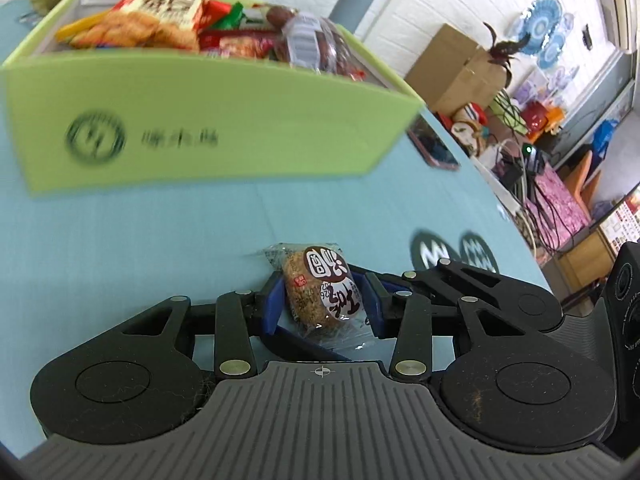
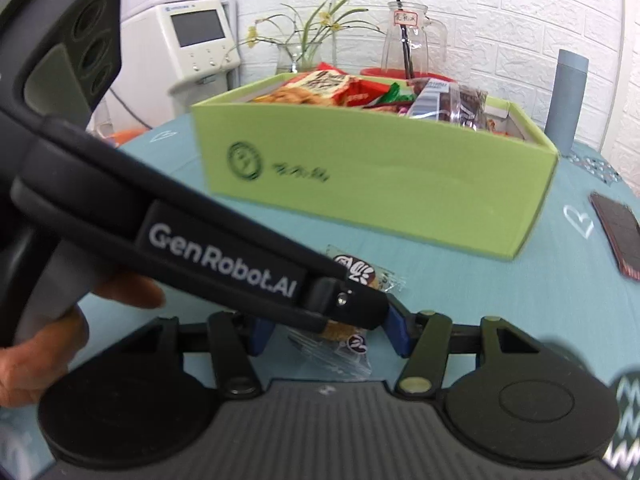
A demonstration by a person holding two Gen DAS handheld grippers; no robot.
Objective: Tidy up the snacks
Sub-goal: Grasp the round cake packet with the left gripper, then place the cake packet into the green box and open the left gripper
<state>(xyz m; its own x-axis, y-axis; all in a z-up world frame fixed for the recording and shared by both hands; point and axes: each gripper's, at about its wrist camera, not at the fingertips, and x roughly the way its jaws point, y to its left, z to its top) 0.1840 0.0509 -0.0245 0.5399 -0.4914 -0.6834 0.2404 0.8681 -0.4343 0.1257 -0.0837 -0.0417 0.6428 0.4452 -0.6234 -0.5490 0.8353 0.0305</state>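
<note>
While pinched between blue pads, wrapped sesame cake (image 1: 322, 294) at lower centre, on teal table (image 1: 120, 232).
Left gripper (image 1: 323, 304) clamped on cake body; right gripper (image 2: 330, 330) jaws narrowed round the same packet, contact hidden behind left tool, can't tell. Likely light, crumbly, film slippery: grip round middle, gently, not loose crinkled ends. Further up: green box (image 1: 224, 120), upper left, already heaped with snack bags.

One green box (image 2: 376, 176), one wrapped cake (image 1: 322, 294), two claws (image 1: 324, 308)
</note>
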